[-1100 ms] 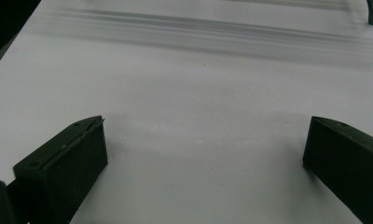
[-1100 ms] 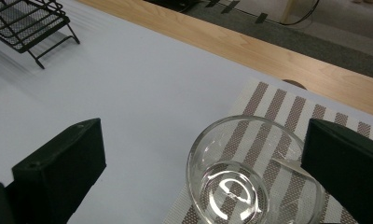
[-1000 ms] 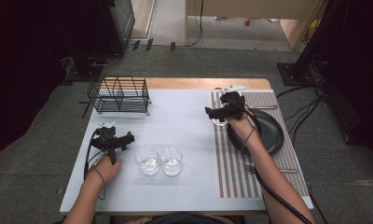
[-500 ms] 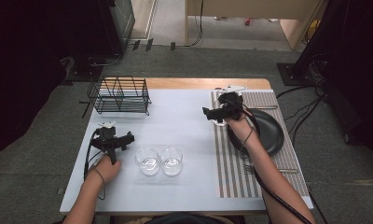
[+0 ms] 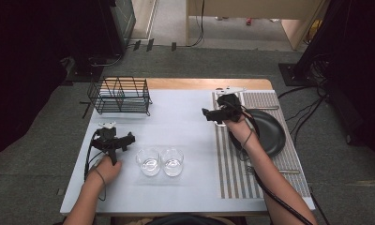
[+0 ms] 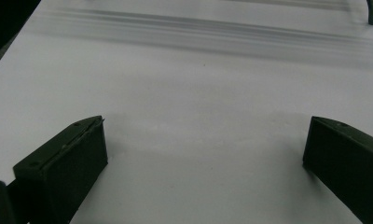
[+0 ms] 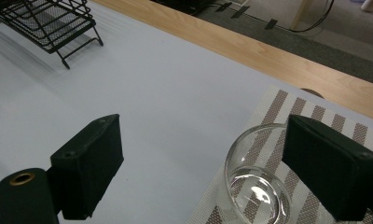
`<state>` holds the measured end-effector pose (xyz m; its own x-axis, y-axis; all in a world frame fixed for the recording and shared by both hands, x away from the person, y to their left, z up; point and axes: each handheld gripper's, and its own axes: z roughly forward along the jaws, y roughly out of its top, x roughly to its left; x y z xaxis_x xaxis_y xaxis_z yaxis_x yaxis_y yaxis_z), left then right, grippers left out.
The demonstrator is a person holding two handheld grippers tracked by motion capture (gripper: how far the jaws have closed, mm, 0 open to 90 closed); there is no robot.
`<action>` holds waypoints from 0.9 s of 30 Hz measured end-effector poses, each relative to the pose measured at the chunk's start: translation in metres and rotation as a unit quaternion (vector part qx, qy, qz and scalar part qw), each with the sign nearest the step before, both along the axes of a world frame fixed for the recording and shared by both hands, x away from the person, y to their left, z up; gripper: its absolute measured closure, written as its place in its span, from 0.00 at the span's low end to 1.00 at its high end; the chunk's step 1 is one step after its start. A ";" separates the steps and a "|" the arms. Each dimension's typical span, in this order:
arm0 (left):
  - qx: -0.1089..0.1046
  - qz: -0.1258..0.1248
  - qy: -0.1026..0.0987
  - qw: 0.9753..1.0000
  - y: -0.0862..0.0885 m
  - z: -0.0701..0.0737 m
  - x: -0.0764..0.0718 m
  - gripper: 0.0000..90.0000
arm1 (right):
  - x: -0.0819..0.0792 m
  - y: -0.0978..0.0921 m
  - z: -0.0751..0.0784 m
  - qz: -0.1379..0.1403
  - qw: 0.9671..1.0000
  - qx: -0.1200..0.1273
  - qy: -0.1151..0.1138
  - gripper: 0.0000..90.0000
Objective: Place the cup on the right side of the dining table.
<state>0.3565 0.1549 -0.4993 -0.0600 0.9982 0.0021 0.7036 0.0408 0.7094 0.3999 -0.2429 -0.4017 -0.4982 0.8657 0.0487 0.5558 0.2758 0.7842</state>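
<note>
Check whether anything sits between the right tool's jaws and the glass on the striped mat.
Nothing visible does. The right tool is open, and the glass stands on the mat just inside its right jaw, with bare table before the left jaw.

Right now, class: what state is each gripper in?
Left gripper: open, holding nothing, over bare white table.
Right gripper: open, empty; a clear round glass stands between its jaws, ungripped.

Even overhead light brightens the white table [image 5: 185,126], while the room's edges fall into darkness. Soft shadows sit under the left gripper [image 6: 205,154], and streaky blur smears the far tabletop there.
</note>
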 end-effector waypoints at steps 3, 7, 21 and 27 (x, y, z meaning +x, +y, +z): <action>0.000 0.000 0.000 1.000 0.000 0.000 0.000 0.00 | 0.000 0.001 0.000 0.001 1.000 0.002 0.000 0.15; 0.000 0.000 0.000 1.000 0.000 0.000 0.000 0.00 | -0.001 0.004 0.000 0.007 1.000 0.003 0.000 0.15; -0.001 0.001 -0.001 1.000 0.000 0.000 0.000 0.00 | -0.006 0.011 0.001 0.028 0.999 0.028 0.001 0.19; -0.001 0.001 -0.002 1.000 0.000 0.000 0.000 0.00 | -0.009 0.016 0.002 0.038 0.999 0.033 0.003 0.21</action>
<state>0.3566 0.1547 -0.4995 -0.0627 0.9980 -0.0007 0.7011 0.0445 0.7117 0.3910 -0.2265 -0.3998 -0.5626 0.8197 0.1074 0.5404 0.2663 0.7982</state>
